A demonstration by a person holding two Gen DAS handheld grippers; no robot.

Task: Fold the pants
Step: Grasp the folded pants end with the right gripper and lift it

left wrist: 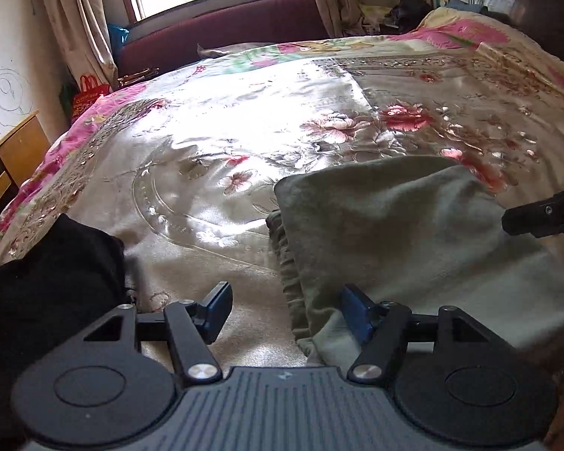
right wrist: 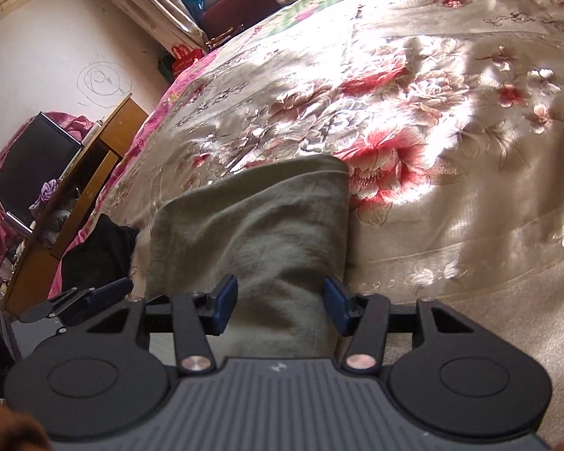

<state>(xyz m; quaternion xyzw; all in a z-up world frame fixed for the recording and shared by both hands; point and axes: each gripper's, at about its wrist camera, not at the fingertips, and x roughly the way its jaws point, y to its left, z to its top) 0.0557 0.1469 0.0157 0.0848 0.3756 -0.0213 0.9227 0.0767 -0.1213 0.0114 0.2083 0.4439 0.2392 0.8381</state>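
The olive-green pants [left wrist: 394, 225] lie folded on the floral bedspread [left wrist: 244, 120], with the gathered waistband along their left edge. My left gripper [left wrist: 285, 312] is open, its fingers straddling the pants' near left edge just above the cloth. My right gripper [right wrist: 282, 304] is open above the near end of the pants [right wrist: 252, 218], holding nothing. The right gripper also shows at the right edge of the left wrist view [left wrist: 545, 214]. The left gripper shows at the left of the right wrist view [right wrist: 86, 297].
A black garment [left wrist: 45, 282] lies on the bed's near left corner. A wooden desk [right wrist: 90, 173] with a dark monitor [right wrist: 34, 165] stands left of the bed. A maroon sofa [left wrist: 225, 34] and curtains [left wrist: 79, 26] stand beyond it under the window.
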